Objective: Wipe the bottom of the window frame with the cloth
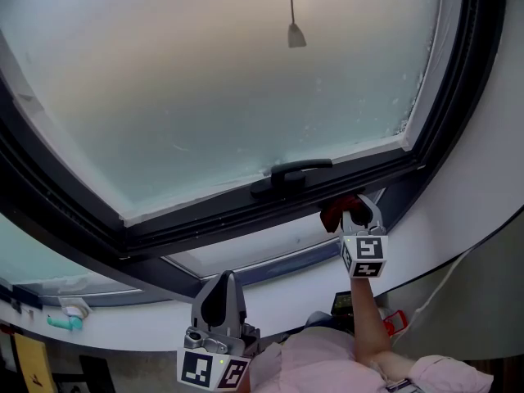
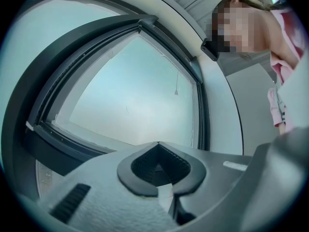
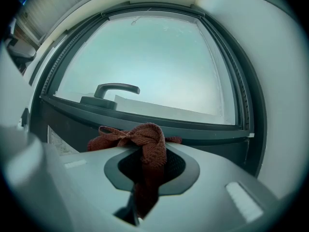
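A dark window frame (image 1: 246,215) holds frosted glass, and its bottom rail (image 3: 159,122) carries a black handle (image 1: 295,170). My right gripper (image 1: 360,213) is shut on a red-brown cloth (image 1: 337,211) and holds it up against the bottom rail, just right of the handle. In the right gripper view the cloth (image 3: 145,141) bunches over the jaw tips and hangs down between them. My left gripper (image 1: 219,300) hangs lower and to the left, away from the frame, shut with nothing in it (image 2: 157,170).
A pull cord with a small weight (image 1: 295,33) hangs before the glass. A white curved sill (image 1: 458,211) runs under the frame. Below at left sit a teal object (image 1: 61,322) and a second pane (image 1: 41,260).
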Motion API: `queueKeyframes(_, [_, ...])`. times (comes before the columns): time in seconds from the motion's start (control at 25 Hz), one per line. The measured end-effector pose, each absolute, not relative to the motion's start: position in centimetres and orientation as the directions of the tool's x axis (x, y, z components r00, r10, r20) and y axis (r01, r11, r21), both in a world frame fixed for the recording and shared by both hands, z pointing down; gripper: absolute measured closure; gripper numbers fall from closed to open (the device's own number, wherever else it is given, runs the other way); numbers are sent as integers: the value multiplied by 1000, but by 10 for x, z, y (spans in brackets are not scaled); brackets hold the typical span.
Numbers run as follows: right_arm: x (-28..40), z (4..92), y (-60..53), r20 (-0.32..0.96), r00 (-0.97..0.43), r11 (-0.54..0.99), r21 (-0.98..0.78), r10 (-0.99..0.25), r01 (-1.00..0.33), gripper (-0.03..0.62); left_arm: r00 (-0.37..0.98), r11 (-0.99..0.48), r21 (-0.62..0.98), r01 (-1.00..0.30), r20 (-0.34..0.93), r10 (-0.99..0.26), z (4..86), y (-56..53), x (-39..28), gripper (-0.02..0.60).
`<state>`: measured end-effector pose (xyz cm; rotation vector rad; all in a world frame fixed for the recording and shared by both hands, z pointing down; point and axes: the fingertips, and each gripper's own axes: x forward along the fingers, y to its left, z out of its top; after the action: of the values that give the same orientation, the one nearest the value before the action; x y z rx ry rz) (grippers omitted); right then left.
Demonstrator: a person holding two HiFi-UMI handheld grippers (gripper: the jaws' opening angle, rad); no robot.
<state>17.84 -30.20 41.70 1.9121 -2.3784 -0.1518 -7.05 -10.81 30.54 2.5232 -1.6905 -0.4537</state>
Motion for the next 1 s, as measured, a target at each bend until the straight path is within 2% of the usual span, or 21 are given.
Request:
queueKeyframes(0.4, [200,418,-307,35,-115,118,98,-993,-988,533,337,-380,212,-900,-213,-917,303,-105,-77,584])
queueKeyframes(0.72, [205,418,-308,30,-115,117,88,-993,-989,533,340,-383,211,-899,-214,-916,302,-108,-76,584])
queueKeyframes(1.0, [236,419,-316,42,-39,41,48,-998,-998,534,348,-390,204,-898,-212,-913,301,-112,-73,584])
